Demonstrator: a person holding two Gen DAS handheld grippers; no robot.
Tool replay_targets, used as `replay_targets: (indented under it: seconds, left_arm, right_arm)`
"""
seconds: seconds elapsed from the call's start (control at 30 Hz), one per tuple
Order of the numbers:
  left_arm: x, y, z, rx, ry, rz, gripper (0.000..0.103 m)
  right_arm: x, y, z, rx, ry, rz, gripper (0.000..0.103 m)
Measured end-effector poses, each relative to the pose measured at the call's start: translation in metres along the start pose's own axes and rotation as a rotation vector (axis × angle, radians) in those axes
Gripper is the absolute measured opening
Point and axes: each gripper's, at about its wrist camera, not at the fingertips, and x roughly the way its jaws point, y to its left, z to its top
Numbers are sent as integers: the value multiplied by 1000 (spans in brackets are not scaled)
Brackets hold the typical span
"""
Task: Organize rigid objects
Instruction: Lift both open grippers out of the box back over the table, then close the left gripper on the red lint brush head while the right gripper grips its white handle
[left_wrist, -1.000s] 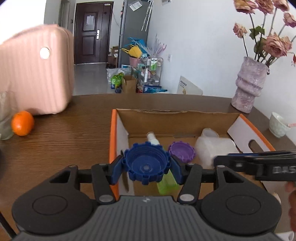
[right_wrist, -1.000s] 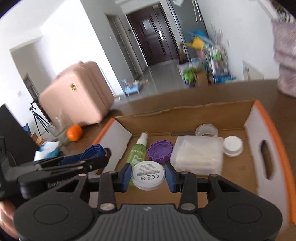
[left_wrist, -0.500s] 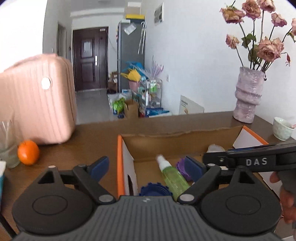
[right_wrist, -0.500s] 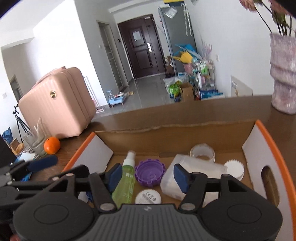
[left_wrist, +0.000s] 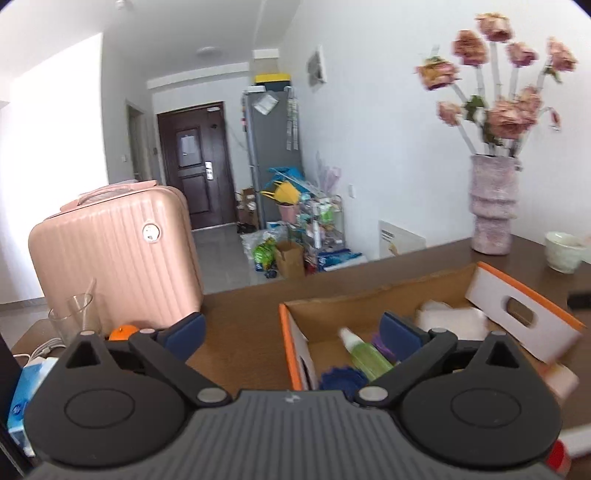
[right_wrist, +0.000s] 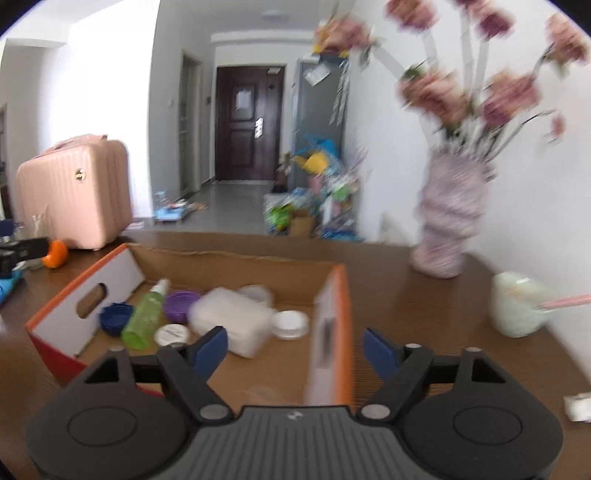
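Left gripper (left_wrist: 291, 334): jaws opening, fingers (left_wrist: 184, 328) spread wide, nothing between them.
Right gripper (right_wrist: 295, 347): jaws opening, fingers (right_wrist: 210, 345) apart and empty, straddling the box's orange-edged end wall.
Box (right_wrist: 332, 295): cardboard, open top, on the brown surface (right_wrist: 406, 295).
Contents: blue cap (right_wrist: 115, 317) in the corner by the handle cutout; green spray bottle (right_wrist: 146, 314) lying flat beside it; purple lid (right_wrist: 181, 304); small white disc (right_wrist: 171, 334); white tub (right_wrist: 232, 321); white lid (right_wrist: 290, 323). All lie loose inside.
Step, judged: release done, both hands clearing the box.
Technique: lift clear of the walls before moving sideways; keep fingers open so no pad catches the cardboard.
Beyond: cup (right_wrist: 517, 306), vase (right_wrist: 448, 221), orange (right_wrist: 55, 253); pink suitcase (left_wrist: 114, 254) behind.
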Motion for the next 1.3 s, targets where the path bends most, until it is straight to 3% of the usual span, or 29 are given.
replay_targets:
  seconds: [0.37,0.47,0.57,0.73,0.83,1.13,1.3]
  left_arm:
    - [-118,-18,-23,-13,-38,-6,103]
    - [-145,-21,-44,-21,-14,-59,103]
    - [-168,-25,-65,-23,20,-31,103]
    - [-213,-22,-101,-158,64,-32,103]
    - [-236,-26,-120,-165,91,-22,103]
    - [-264,-44,-127,-116,94,8,103]
    - [-267,-57,-125,-87,101,7,103]
  right_arm:
    - [-94,15,-38,30,-107,101,85]
    - [-123,16,-64,-1,-121,127,88]
    - [-144,18,-90,-33,-111,121,88]
    - [-185,24,-141,-42,-91,148,88]
    - [-209,23,-166,-60,-91,131,88]
    - [-232,9,-193,9,-103,124,88]
    - [-235,3,-196,12,-109,125,81]
